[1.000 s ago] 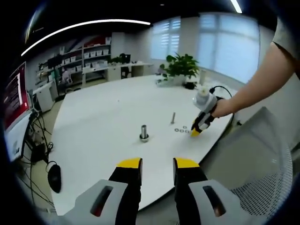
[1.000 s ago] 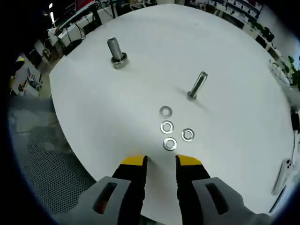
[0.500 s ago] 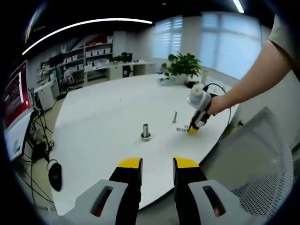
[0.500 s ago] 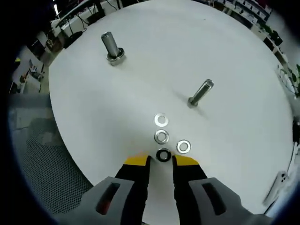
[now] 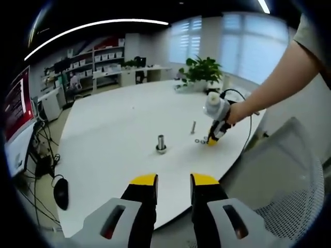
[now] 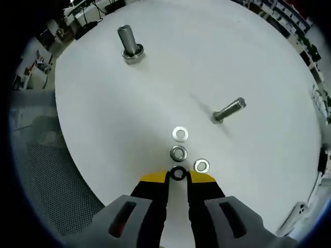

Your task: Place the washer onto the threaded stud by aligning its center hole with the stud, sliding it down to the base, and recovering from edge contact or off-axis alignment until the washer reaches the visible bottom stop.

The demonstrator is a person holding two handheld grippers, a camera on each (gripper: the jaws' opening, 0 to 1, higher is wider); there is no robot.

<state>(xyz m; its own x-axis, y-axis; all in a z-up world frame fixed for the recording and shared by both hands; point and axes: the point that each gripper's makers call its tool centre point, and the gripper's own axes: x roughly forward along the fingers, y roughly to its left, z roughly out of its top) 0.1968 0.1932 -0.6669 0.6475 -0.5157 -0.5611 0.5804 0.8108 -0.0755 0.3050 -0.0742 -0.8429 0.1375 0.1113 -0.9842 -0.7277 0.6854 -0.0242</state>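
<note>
Several steel washers lie near the round white table's [image 6: 248, 57] edge. In the right gripper view, the nearest washer [image 6: 178, 173] sits flat on the table between my right gripper's [image 6: 178, 178] yellow tips, and the jaws close on its rim. Three more washers [image 6: 179, 153] lie just beyond it. A thin threaded stud [image 6: 228, 110] stands past them, and a thicker stud [image 6: 129, 44] on a round base is farther left. In the left gripper view, my left gripper [image 5: 173, 181] hovers open and empty off the table's near edge, facing the thick stud [image 5: 161, 144] and the right gripper [image 5: 213, 138].
A mesh chair [image 5: 289, 181] stands close at the right and also shows as mesh chair [image 6: 46, 170] below the table edge. A potted plant [image 5: 201, 72] sits at the table's far side. A mouse [image 5: 60, 196] and cables lie on the floor at left.
My right gripper came down onto the nearest washer and its jaws narrowed around it. The left gripper stayed open and hardly moved.
</note>
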